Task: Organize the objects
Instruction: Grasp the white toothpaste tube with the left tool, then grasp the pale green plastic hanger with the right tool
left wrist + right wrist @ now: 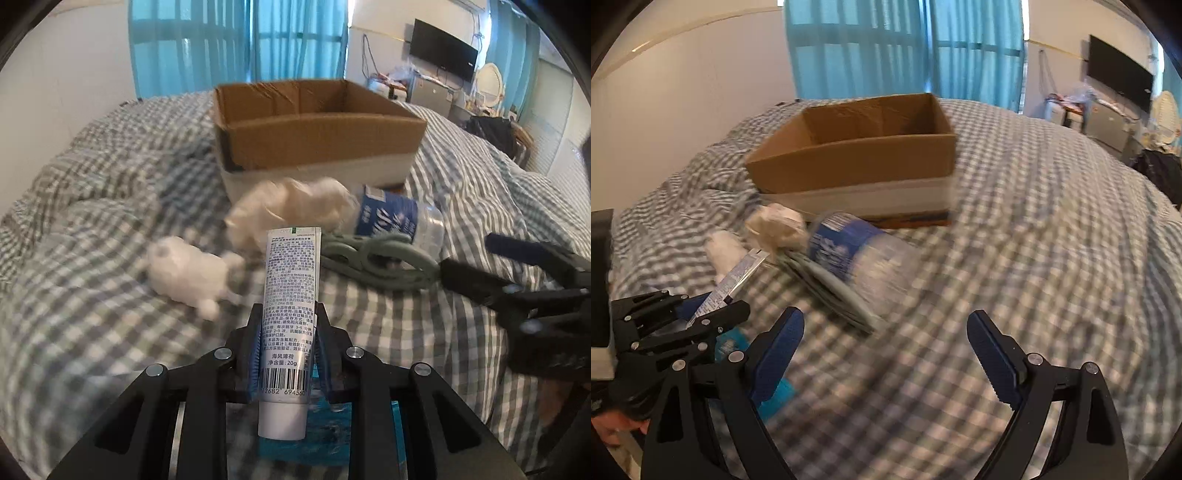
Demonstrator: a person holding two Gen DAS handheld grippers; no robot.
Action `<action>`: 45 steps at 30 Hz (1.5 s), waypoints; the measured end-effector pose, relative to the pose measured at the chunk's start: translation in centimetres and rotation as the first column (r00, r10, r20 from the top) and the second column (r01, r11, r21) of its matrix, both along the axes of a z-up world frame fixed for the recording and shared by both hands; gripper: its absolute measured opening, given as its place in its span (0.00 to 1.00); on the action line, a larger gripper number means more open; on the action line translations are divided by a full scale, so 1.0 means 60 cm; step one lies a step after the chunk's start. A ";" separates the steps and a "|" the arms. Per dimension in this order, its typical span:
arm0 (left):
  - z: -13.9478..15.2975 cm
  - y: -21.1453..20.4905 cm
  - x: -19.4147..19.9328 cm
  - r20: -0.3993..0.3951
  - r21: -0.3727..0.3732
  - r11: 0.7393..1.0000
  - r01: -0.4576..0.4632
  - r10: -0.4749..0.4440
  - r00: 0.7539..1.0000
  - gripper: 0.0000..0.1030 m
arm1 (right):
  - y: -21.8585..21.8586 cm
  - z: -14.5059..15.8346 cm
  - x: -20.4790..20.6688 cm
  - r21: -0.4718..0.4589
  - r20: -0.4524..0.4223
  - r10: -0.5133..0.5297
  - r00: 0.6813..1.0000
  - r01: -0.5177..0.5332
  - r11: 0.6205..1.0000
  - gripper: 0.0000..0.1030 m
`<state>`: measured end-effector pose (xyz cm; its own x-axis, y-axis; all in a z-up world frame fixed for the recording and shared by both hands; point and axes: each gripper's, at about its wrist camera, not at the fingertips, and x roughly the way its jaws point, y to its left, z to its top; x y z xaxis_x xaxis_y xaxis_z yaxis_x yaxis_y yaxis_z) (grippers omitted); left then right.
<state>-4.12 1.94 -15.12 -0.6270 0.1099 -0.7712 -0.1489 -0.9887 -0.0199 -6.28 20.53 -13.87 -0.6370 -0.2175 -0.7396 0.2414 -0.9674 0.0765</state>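
Note:
My left gripper (pixel 288 314) is shut on a small white toothpaste tube (pixel 290 295), held upright above the checked bedspread; it also shows in the right wrist view (pixel 735 280). An open cardboard box (pixel 317 125) stands on the bed beyond it, also seen in the right wrist view (pixel 857 155). In front of the box lie a cream plush toy (pixel 295 210), a white plush toy (pixel 184 273), a blue-labelled plastic bottle (pixel 399 218) and grey-green scissors (pixel 373 258). My right gripper (pixel 886 347) is open and empty above the bedspread, near the bottle (pixel 860 254) and scissors (pixel 827 291).
A blue packet (pixel 325 432) lies under my left gripper. The checked bedspread (pixel 1034 258) is rumpled at the left. A TV (pixel 443 48), a cabinet and clutter stand at the far right beyond the bed. Blue curtains (pixel 240 40) hang behind.

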 end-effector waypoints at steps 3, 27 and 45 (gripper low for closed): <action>0.004 -0.023 -0.001 0.005 0.000 1.000 -0.032 0.032 0.999 0.24 | -0.034 -0.016 -0.020 0.009 0.041 0.039 0.998 -0.039 0.999 0.88; -0.039 -0.086 -0.021 0.065 0.085 0.993 -0.086 0.081 0.995 0.24 | -0.127 -0.083 -0.047 0.164 0.164 0.157 0.974 -0.184 0.969 0.42; 0.006 -0.068 0.006 0.025 0.102 0.992 -0.070 0.068 0.997 0.24 | -0.090 -0.026 0.019 0.089 0.057 0.142 0.988 -0.146 0.985 0.08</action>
